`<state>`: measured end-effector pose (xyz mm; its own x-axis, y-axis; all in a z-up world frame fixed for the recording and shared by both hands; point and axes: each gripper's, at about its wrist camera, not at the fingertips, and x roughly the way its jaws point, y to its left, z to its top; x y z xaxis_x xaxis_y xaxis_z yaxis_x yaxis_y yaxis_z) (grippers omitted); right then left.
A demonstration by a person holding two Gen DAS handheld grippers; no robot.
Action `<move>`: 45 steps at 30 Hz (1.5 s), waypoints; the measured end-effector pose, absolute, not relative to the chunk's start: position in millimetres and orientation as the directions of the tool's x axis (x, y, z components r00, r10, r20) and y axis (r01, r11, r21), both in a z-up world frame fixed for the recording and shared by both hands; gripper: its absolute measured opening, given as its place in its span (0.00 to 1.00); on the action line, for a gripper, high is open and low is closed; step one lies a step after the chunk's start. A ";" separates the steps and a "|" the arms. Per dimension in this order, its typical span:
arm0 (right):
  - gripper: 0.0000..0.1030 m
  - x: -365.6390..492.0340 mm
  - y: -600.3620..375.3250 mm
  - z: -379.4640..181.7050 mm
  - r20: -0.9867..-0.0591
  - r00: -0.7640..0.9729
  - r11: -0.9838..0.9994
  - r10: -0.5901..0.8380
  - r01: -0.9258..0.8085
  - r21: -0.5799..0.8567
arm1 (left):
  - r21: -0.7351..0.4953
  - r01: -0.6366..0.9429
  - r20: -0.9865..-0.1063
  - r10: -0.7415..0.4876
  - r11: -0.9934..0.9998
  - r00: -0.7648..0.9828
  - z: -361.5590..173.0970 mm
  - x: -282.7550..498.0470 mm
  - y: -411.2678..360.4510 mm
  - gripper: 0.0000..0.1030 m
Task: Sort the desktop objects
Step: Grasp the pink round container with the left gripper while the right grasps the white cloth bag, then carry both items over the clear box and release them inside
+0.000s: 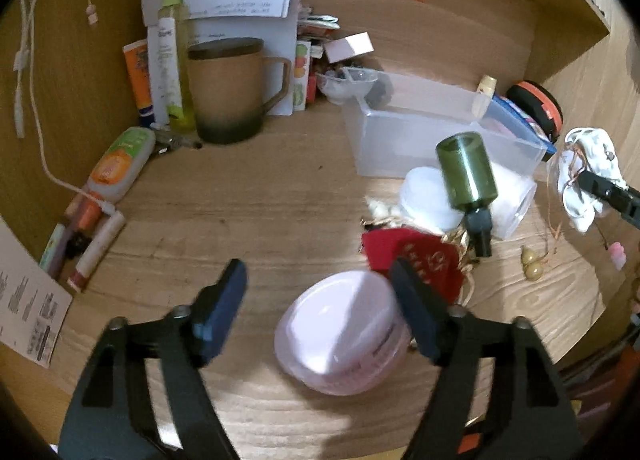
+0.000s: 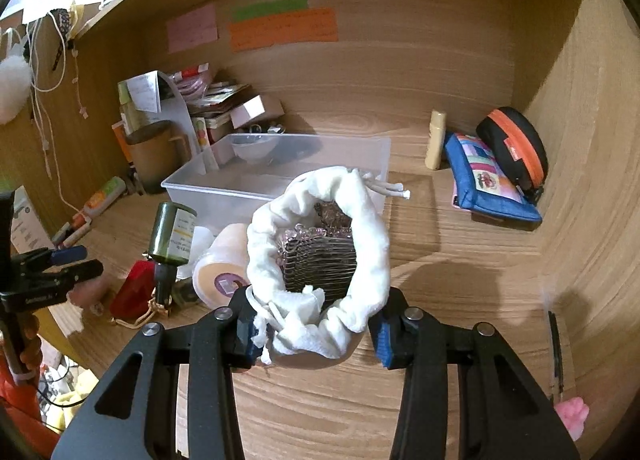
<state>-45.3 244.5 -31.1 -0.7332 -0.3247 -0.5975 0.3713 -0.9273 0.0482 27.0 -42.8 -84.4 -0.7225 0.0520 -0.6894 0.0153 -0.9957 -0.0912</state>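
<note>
Left wrist view shows the left gripper [image 1: 318, 306] with its jaws wide apart and nothing between the pads. A pink jar [image 1: 340, 334] lies tilted on the bench [image 1: 240, 220] just below the gap, nearer the right-side jaw, whose tip overlaps the jar's rim; whether they touch I cannot tell. Just beyond the jar lie a red tag [image 1: 412, 256] and a green bottle [image 1: 466, 172] tipped over against a round clear tub [image 1: 516, 196]. A clear bin [image 1: 420, 132] stands behind them, and a mug [image 1: 230, 90] stands at the back left.

Right wrist view shows the right gripper [image 2: 314, 324] clamped on a white pouch [image 2: 320, 252]. The pouch sits between the jaws, its mouth gaping open toward the camera, with a metal comb [image 2: 320, 264] inside. It is held in front of the bin [image 2: 276, 180]. To the right, a blue purse [image 2: 488, 180] leans against a black case [image 2: 516, 152].
</note>
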 end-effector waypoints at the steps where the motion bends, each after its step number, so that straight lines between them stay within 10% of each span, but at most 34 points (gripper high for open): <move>1: 0.37 -46.2 243.7 -32.7 -0.601 -0.728 -0.925 -0.330 0.376 0.053 | -0.100 0.008 -0.699 0.065 -0.995 -0.713 -87.7 27.1 -42.8 0.75; 10: 0.37 -53.4 240.0 -42.4 -0.620 -0.707 -0.921 -0.340 0.383 0.069 | -0.060 0.043 -0.739 0.015 -0.997 -0.674 -110.5 22.5 -35.3 0.60; 45: 0.35 -116.6 222.9 0.0 -0.526 -0.774 -0.907 -0.354 0.422 -0.011 | -0.186 -0.123 -0.621 0.214 -0.975 -0.754 -1.6 -98.6 -26.6 0.60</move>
<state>-116.6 222.9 0.0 -0.7738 -0.3536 -0.5256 0.4215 -0.9067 -0.0106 -98.6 -26.6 -1.6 -0.7540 0.2137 -0.6212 -0.1231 -0.9748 -0.1860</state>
